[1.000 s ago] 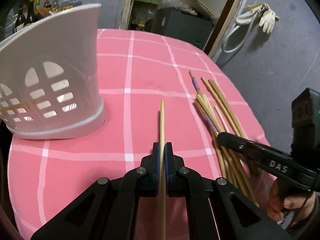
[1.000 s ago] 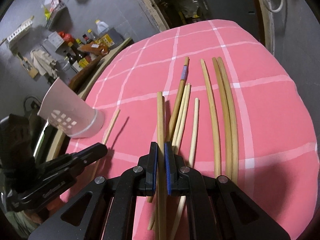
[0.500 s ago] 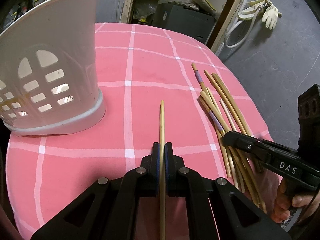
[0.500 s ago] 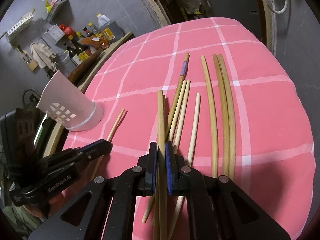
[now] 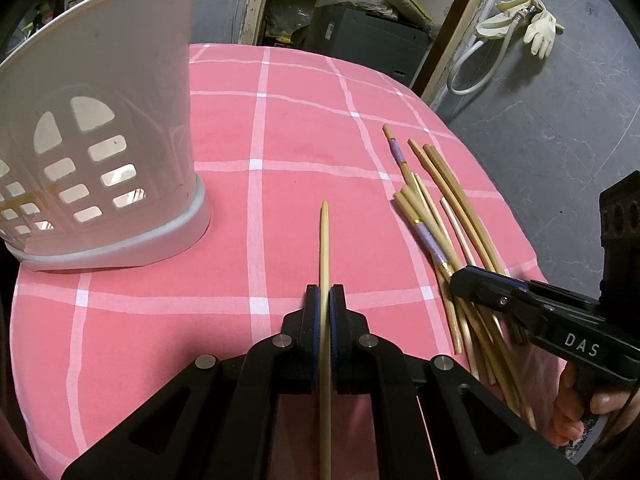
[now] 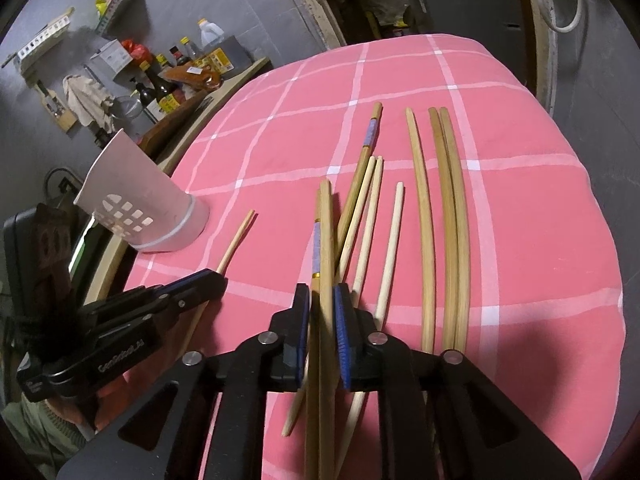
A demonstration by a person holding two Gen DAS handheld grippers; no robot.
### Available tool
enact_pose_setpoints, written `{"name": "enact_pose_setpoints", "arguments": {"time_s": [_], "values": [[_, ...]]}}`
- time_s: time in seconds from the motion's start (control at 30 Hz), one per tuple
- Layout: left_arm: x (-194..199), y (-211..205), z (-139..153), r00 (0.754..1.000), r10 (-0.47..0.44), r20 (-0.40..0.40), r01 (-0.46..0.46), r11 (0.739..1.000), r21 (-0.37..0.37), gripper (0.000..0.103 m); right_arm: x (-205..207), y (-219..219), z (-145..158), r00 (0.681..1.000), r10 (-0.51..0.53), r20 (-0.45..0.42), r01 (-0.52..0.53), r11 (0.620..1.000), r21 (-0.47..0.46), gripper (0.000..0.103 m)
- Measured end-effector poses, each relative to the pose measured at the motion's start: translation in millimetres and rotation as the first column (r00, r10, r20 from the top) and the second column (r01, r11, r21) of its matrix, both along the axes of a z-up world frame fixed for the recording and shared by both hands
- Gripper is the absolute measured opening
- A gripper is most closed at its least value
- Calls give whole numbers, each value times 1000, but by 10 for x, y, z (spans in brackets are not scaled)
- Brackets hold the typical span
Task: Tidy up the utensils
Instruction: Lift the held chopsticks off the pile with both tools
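One chopstick [image 5: 325, 264] clamped in left tool [image 5: 325, 300]; another [image 6: 327, 248] between right tool's [image 6: 323, 300] just-loosening pads.

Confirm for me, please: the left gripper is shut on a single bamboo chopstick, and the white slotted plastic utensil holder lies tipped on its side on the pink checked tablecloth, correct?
Not quite. The white slotted plastic utensil holder stands upright on its base on the pink checked tablecloth, as the left wrist view shows. The rest holds: the left gripper is shut on a single bamboo chopstick.
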State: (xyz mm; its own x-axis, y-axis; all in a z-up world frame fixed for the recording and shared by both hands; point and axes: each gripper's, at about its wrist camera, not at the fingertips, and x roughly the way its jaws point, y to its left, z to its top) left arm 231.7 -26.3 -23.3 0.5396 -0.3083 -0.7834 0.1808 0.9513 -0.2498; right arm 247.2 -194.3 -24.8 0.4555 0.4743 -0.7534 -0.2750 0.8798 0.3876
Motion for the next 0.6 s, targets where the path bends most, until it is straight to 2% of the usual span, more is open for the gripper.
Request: {"name": "enact_pose_setpoints", "arguments": {"time_s": [0.37, 0.6], "values": [[6, -2, -1, 1000, -1, -1, 1, 1000, 1, 3, -30, 70, -10, 999, 32, -2, -32, 999, -31, 16], [1, -8, -13, 1000, -2, -1, 2, 1000, 4, 3, -34, 137, -27, 998, 60, 1, -59, 993, -100, 12]]}}
